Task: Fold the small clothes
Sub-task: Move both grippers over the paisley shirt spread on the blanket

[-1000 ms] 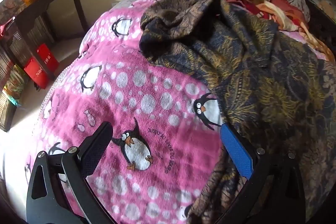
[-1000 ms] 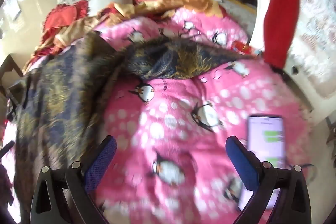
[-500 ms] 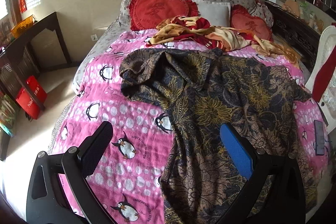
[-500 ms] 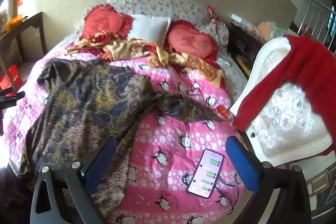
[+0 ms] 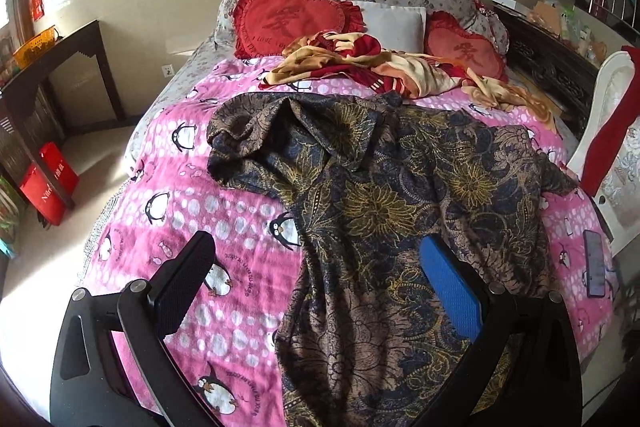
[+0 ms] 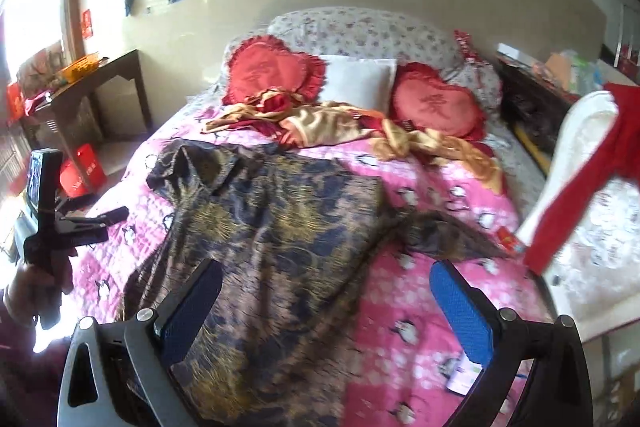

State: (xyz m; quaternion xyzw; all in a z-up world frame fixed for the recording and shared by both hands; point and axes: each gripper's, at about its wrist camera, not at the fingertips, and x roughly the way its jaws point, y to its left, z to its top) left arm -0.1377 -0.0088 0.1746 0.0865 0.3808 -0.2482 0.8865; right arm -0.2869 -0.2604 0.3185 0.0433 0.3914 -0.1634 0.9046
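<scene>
A dark garment with a gold and brown flower print (image 5: pixel 384 211) lies spread and rumpled across the pink penguin blanket (image 5: pixel 200 195) on the bed. In the right wrist view the same garment (image 6: pixel 272 235) covers the bed's left half, one sleeve reaching right. My left gripper (image 5: pixel 320 287) is open above the foot of the bed, holding nothing. My right gripper (image 6: pixel 324 307) is open too, held back from the bed with nothing between its fingers. At the left edge of the right wrist view a hand holds the left gripper (image 6: pixel 104 223).
A crumpled red and gold cloth (image 5: pixel 380 67) and red heart cushions (image 5: pixel 288 19) lie near the headboard. A phone (image 5: pixel 594 263) rests on the blanket's right edge. A white chair with a red cloth (image 6: pixel 592 163) stands at the right, a dark table (image 5: pixel 60 59) at the left.
Both grippers have pulled up and back from the bed, so the whole bed and garment now show. Both stay open and hold nothing. The garment lies as before.
</scene>
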